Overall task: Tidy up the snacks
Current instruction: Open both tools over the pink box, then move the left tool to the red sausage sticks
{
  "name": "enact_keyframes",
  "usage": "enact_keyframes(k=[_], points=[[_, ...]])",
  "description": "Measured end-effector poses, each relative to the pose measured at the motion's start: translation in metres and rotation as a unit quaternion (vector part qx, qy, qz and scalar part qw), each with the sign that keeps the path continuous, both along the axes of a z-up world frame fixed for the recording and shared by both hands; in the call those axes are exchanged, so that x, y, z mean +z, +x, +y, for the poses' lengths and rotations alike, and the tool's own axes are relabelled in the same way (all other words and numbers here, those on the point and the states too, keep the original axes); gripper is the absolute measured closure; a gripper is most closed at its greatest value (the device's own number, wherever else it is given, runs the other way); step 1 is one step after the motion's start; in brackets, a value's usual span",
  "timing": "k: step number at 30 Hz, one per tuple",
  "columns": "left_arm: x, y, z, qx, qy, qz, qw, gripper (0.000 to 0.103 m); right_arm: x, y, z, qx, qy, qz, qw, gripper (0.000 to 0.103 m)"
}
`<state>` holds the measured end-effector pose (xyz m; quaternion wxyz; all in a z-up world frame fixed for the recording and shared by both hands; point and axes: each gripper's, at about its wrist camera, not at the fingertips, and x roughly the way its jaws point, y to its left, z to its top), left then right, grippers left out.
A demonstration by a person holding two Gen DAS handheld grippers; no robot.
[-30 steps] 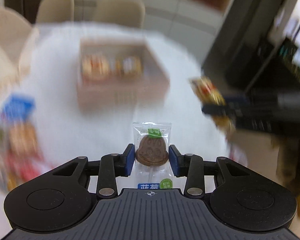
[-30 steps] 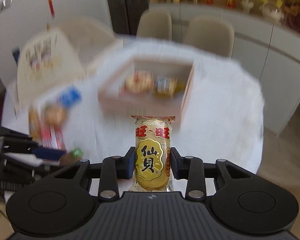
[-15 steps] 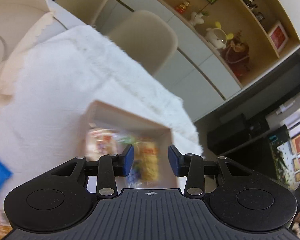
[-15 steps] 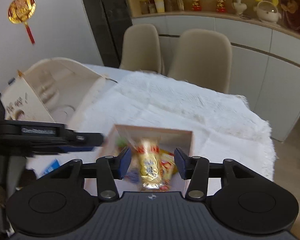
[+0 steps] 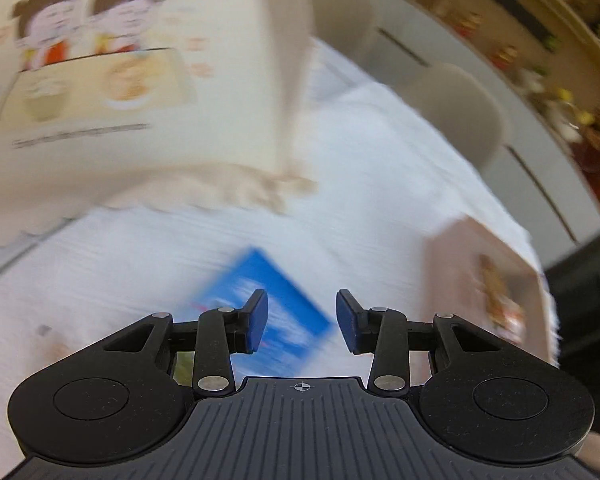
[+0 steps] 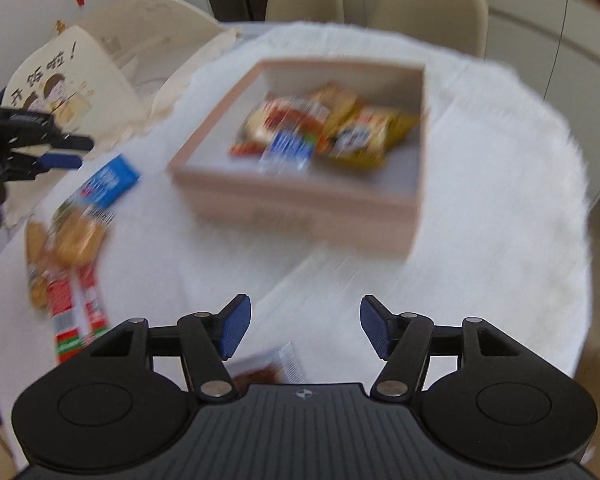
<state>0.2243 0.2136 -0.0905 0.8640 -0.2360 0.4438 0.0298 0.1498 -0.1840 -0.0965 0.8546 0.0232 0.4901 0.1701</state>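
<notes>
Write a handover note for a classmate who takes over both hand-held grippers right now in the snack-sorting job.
Left hand-held gripper: open, nothing between the pads, above the blue packet.
Right hand-held gripper: open and empty; its jaws have just been opening. A snack wrapper lies on the cloth just below it.
Box: on the white tablecloth, holding several packets.
Done: those packets are in the box.
Left: the blue packet, the cluster of snacks nearer the table edge, and the wrapper below the right gripper are outside the box.
</notes>
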Motion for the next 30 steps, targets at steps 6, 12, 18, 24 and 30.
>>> enact_keyframes(k=[6, 12, 18, 24, 30], points=[[-0.036, 0.013, 0.014, 0.029, 0.02, 0.013, 0.9993, 0.072, -0.018, -0.028, 0.024, -0.002, 0.001, 0.018, 1.0, 0.042], [-0.032, -0.017, -0.004, -0.024, -0.047, 0.021, 0.9984, 0.072, -0.011, -0.049, 0.021, 0.014, -0.029, -0.012, 0.999, 0.039], [-0.042, -0.055, -0.033, -0.065, -0.104, 0.041, 0.9916, 0.072, 0.001, -0.046, 0.037, 0.035, 0.0, -0.018, 0.999, 0.039], [-0.02, -0.097, -0.01, -0.019, -0.123, -0.006, 0.9922, 0.072, 0.03, -0.027, 0.096, 0.126, 0.025, -0.059, 0.99, 0.021], [-0.003, -0.14, 0.031, 0.073, -0.102, -0.002, 0.9921, 0.071, 0.008, 0.008, 0.179, 0.24, -0.071, -0.096, 0.963, 0.02]])
